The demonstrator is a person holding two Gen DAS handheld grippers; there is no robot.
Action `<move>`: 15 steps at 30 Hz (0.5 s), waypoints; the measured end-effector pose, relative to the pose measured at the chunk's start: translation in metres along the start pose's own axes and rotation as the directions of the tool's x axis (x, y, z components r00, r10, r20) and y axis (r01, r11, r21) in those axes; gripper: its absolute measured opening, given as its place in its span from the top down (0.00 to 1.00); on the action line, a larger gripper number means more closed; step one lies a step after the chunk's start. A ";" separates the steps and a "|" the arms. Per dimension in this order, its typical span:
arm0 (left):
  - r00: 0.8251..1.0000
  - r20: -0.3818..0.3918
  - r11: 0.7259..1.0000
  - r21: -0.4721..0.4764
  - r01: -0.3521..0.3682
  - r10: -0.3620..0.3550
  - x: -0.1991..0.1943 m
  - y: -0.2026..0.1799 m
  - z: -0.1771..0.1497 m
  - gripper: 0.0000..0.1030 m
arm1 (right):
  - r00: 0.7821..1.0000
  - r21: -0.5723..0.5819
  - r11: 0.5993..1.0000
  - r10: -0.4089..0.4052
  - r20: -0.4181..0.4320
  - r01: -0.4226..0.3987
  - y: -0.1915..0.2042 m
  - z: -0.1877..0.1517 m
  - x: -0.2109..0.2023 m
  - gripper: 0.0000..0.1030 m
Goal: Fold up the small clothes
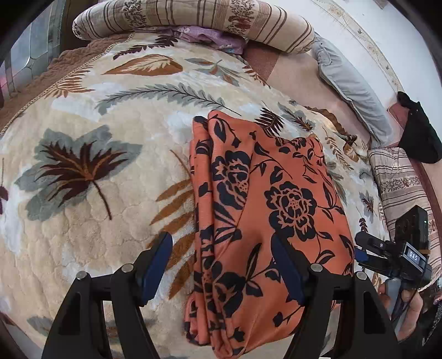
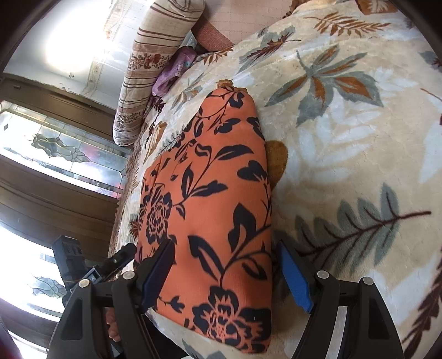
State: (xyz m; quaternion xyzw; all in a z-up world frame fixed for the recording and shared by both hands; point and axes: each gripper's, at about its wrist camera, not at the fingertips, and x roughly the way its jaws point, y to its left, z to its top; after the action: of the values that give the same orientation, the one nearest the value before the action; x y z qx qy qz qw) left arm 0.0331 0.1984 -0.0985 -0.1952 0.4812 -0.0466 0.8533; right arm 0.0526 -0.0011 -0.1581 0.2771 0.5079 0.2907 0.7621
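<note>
- An orange woven cloth with a navy flower print (image 1: 265, 198) lies folded into a long, thick-layered rectangle on the bed's plush cream blanket with a leaf pattern (image 1: 91, 243).
- The left claw (image 1: 221, 265) is spread, its blue-padded fingers straddling the cloth's stacked fold edge, gripping nothing.
- The right claw (image 2: 229, 273) is spread over the cloth's smooth, rounded opposite side.
- A striped bolster cushion (image 1: 193, 19) lines the bed's far edge.
</note>
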 end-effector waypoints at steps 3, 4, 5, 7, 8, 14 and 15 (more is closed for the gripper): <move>1.000 -0.010 1.000 0.002 -0.010 0.010 0.007 -0.001 0.003 0.28 | 1.000 0.003 1.000 0.006 -0.004 -0.006 -0.001 0.009 0.007 0.24; 1.000 -0.015 1.000 0.003 -0.016 0.016 0.009 -0.001 0.003 0.28 | 1.000 0.008 1.000 0.007 -0.006 -0.007 -0.002 0.011 0.010 0.24; 0.999 -0.021 1.000 0.005 -0.025 0.025 0.013 -0.001 0.004 0.28 | 1.000 0.012 1.000 0.005 -0.009 -0.005 -0.004 0.014 0.013 0.24; 0.999 -0.031 0.999 0.015 -0.034 0.035 0.018 -0.001 0.003 0.28 | 1.000 0.017 1.000 -0.002 -0.019 0.002 -0.006 0.019 0.020 0.24; 0.999 -0.031 0.999 0.019 -0.033 0.034 0.019 -0.001 0.003 0.28 | 1.000 0.017 1.000 -0.003 -0.024 0.003 -0.006 0.019 0.022 0.24; 1.000 -0.024 1.000 0.022 -0.017 0.017 0.019 0.002 0.004 0.28 | 0.999 0.003 1.000 -0.017 -0.042 0.017 -0.005 0.019 0.030 0.24; 1.000 -0.023 1.000 0.022 -0.013 0.014 0.020 0.002 0.004 0.28 | 0.999 0.002 1.000 -0.021 -0.042 0.021 -0.004 0.019 0.031 0.24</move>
State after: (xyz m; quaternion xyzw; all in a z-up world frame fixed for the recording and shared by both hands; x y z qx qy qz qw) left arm 0.0463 0.1964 -0.1134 -0.1820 0.4918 -0.0482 0.8501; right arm 0.0813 0.0159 -0.1738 0.2664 0.5271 0.2880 0.7538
